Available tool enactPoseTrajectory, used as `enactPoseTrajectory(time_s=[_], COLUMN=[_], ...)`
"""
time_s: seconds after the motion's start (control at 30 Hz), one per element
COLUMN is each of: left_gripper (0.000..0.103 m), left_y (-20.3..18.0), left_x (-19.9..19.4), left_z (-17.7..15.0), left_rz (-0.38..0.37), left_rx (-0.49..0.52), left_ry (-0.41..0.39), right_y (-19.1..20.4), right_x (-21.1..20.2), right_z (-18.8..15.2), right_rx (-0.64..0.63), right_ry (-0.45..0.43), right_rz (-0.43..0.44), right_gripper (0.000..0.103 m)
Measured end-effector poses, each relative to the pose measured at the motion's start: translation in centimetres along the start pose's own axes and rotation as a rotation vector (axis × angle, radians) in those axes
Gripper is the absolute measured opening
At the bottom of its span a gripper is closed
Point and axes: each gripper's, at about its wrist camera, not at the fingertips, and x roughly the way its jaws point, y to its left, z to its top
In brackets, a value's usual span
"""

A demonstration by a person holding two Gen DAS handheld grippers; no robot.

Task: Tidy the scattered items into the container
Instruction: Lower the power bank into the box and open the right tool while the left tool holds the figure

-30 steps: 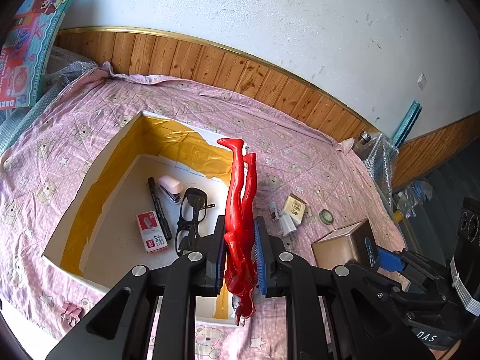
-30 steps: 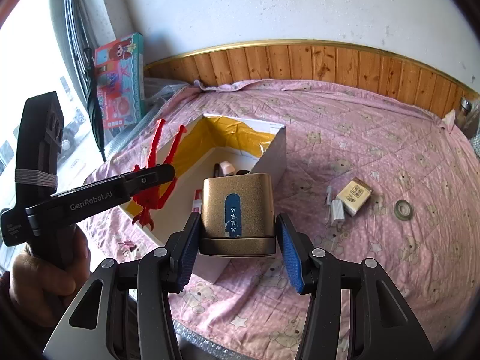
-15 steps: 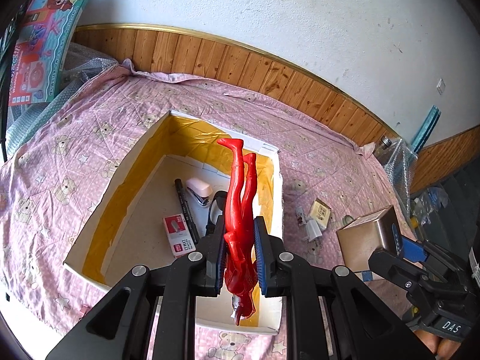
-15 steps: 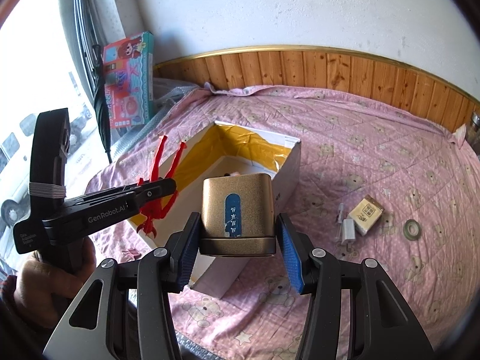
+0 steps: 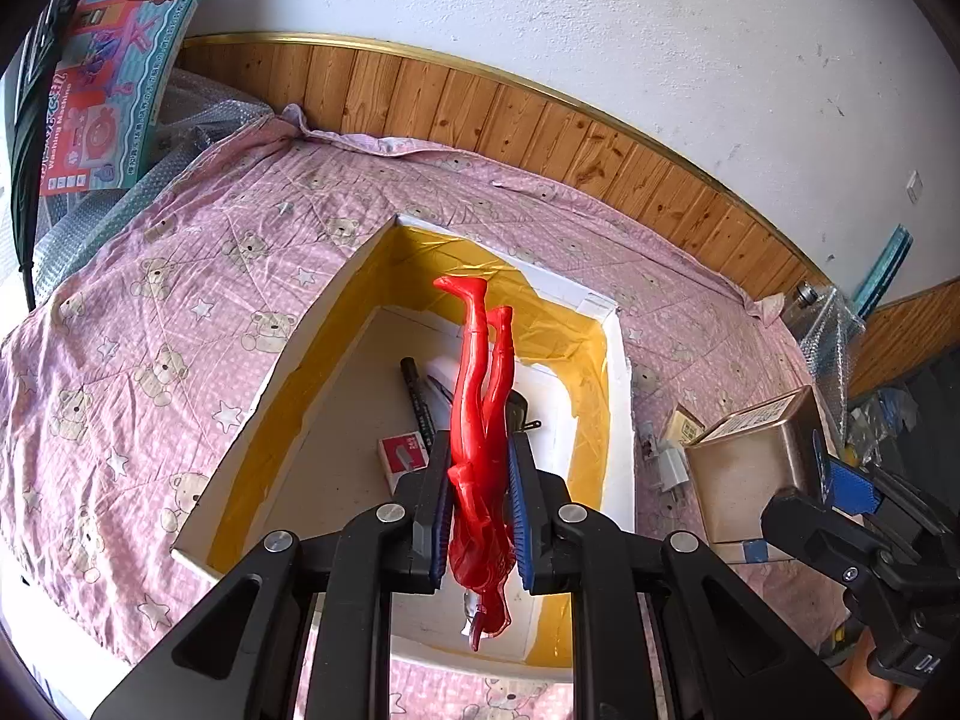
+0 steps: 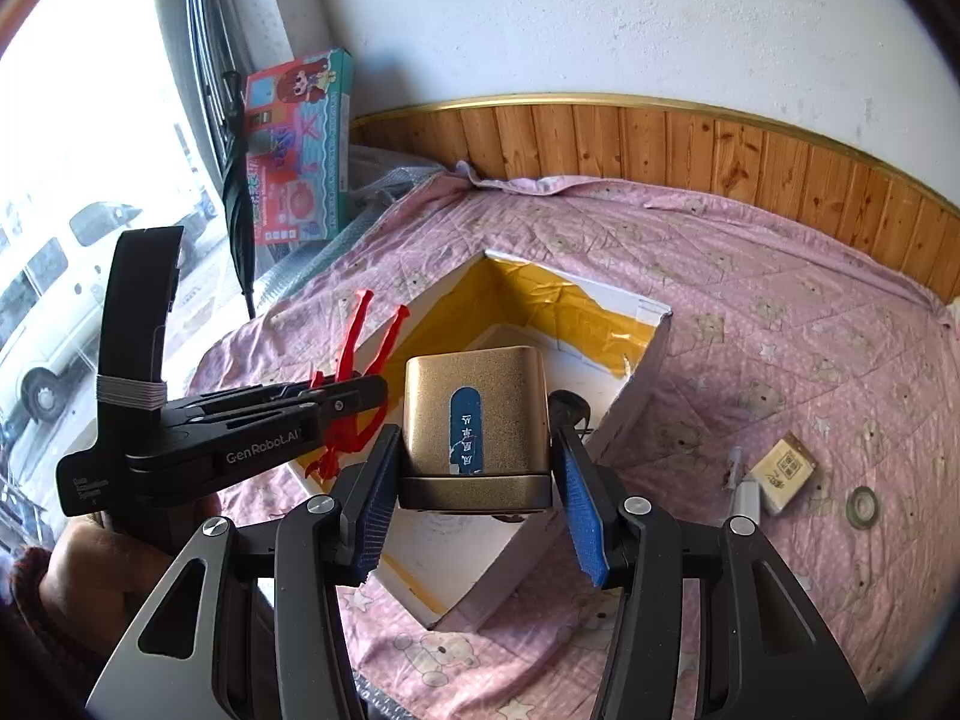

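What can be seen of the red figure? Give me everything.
The red figure is a glossy, plastic-looking doll, all one red. It hangs upside down, slim legs and pointed feet up, head end below the fingers. The left gripper is shut on its torso, blue pads on both sides, holding it above the open box, touching nothing else.
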Motion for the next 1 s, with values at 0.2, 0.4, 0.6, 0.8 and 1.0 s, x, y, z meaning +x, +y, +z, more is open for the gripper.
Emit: enactPoseTrajectory(time_s=[0.2, 0.4, 0.6, 0.8, 1.0], left_gripper=[0.018, 0.018, 0.018, 0.018, 0.018], left_y=[1.3, 1.9, 2.3, 2.7, 3.4], left_x=[0.7, 1.6, 2.3, 2.8, 3.5], left_z=[0.2, 0.1, 0.1, 0.4, 0.6], left_rz=[0.030, 0.048, 0.064, 0.077, 0.081], left_rx=[-0.016, -0.017, -0.017, -0.001, 0.024], left_ry=[0.019, 0.050, 0.068, 0.088, 0.116], right_y=[0.2, 0.7, 0.9, 1.0, 1.4], right_x=[1.6, 3.4, 5.1, 6.7, 8.1], right_z=[0.4, 0.7, 0.6, -0.1, -1.2], right_rx=[-0.005, -0.009, 0.000, 0.014, 0.015], right_ry=[0.019, 0.044, 0.076, 0.113, 0.149], right_rz=[0.026, 0.052, 0.084, 0.107, 0.117], right_gripper=[0.053, 0.053, 0.053, 0.053, 0.053])
